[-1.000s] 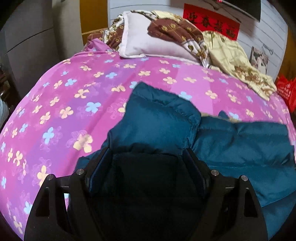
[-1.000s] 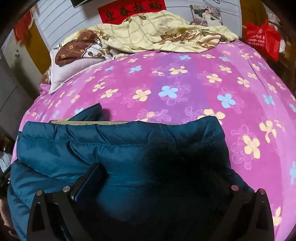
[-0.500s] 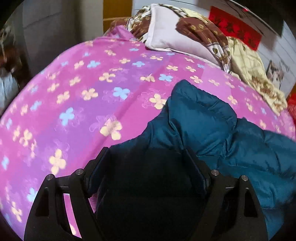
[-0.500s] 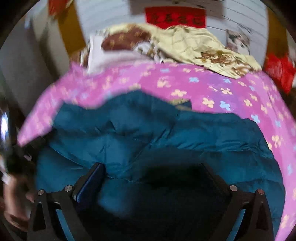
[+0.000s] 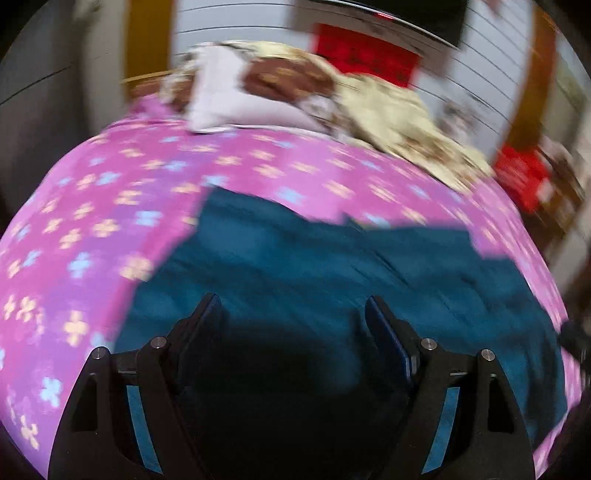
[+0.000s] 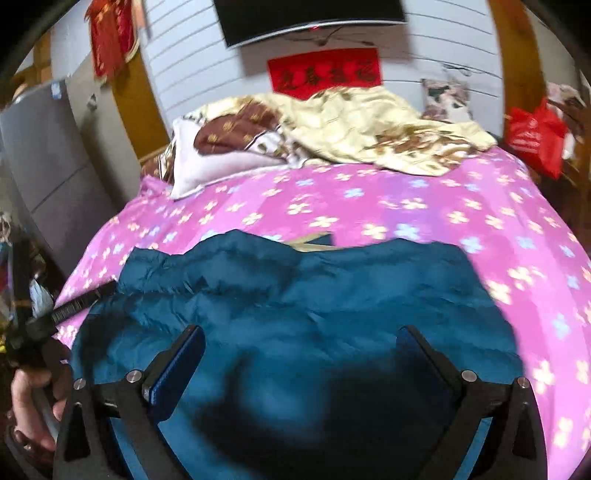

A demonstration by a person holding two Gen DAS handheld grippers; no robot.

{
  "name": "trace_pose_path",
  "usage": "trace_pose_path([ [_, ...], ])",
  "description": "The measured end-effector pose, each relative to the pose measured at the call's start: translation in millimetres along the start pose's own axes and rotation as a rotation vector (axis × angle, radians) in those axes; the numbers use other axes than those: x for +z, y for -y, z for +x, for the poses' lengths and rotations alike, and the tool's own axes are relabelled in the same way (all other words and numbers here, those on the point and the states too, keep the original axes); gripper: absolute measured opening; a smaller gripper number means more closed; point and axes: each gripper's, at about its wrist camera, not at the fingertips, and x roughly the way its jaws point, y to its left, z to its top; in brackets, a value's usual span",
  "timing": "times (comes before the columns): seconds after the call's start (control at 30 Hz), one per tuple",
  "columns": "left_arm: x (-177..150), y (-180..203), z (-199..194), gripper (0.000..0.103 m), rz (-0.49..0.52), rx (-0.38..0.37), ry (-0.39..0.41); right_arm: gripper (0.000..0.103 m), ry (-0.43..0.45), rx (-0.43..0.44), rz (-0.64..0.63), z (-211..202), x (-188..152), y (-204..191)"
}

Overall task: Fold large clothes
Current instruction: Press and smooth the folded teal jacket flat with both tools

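Note:
A teal puffy jacket [image 6: 314,306] lies spread on the pink flowered bed cover [image 6: 369,199]; it also shows in the left wrist view [image 5: 314,266], blurred. My left gripper [image 5: 293,314] is open and empty above the jacket's near part. My right gripper [image 6: 301,350] is open and empty above the jacket. The left gripper and the hand holding it show at the left edge of the right wrist view [image 6: 40,332]. A tan lining strip [image 6: 310,240] peeks out at the jacket's far edge.
A white pillow [image 6: 210,162] and a yellow and brown quilt [image 6: 369,125] lie at the bed's head. A red bag [image 6: 535,136] stands at the right. A grey cabinet [image 6: 48,166] is on the left. A dark screen [image 6: 310,14] hangs on the wall.
Both grippers have risen and pulled back from the jacket. The raised sleeve fold at the left now lies flatter, and the jacket is spread wider.

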Motion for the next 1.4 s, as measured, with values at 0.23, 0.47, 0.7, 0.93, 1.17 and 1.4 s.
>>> trace_pose_path([
  [0.23,-25,33,22,0.091,0.151,0.104,-0.073,0.103,-0.172,0.046,0.053,10,-58,60],
  [0.47,-28,21,31,0.096,0.064,0.056,-0.089,0.103,-0.145,0.05,0.024,13,-64,60],
  [0.7,-29,24,32,0.098,0.075,0.062,-0.075,0.103,-0.153,0.037,0.004,15,-65,60],
  [0.93,-30,25,33,0.099,0.077,0.065,-0.07,0.103,-0.137,0.03,-0.014,13,-66,58],
  [1.17,-35,25,36,0.102,0.073,0.078,-0.024,0.103,-0.114,0.024,-0.022,10,-67,57],
  [1.4,-35,22,37,0.102,0.07,0.066,-0.028,0.103,-0.117,0.01,-0.018,11,-67,55],
])
